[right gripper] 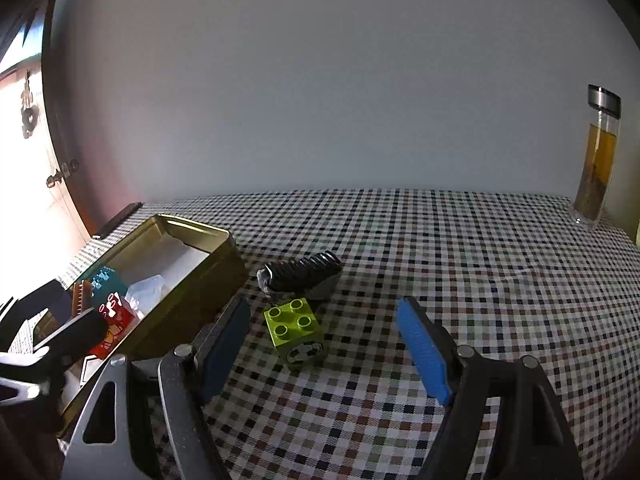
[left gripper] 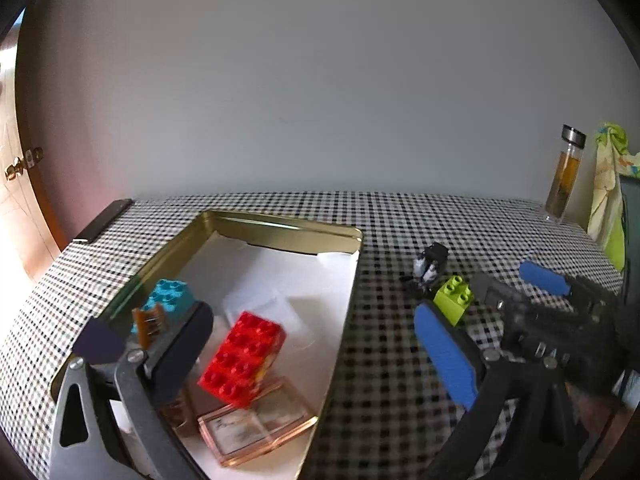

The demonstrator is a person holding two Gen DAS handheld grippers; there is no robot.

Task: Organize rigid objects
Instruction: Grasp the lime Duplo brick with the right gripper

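A gold tin box (left gripper: 280, 230) (right gripper: 188, 280) lined with white paper holds a red brick (left gripper: 242, 356), a teal brick (left gripper: 170, 294), a small brown comb-like piece (left gripper: 150, 322) and a clear copper-edged case (left gripper: 256, 426). My left gripper (left gripper: 316, 340) is open above the box; the red brick lies between its fingers, blurred and tilted. On the checked cloth a lime green brick (right gripper: 294, 326) (left gripper: 454, 296) lies in front of a black ridged object (right gripper: 302, 274) (left gripper: 430, 264). My right gripper (right gripper: 324, 344) is open, with the green brick between its fingers (right gripper: 420, 350).
A glass bottle of amber liquid (right gripper: 598, 160) (left gripper: 564, 176) stands at the back right by the wall. A dark flat bar (left gripper: 104, 220) lies at the table's back left corner. A yellow-green cloth (left gripper: 608, 192) hangs at the right. A wooden door is at left.
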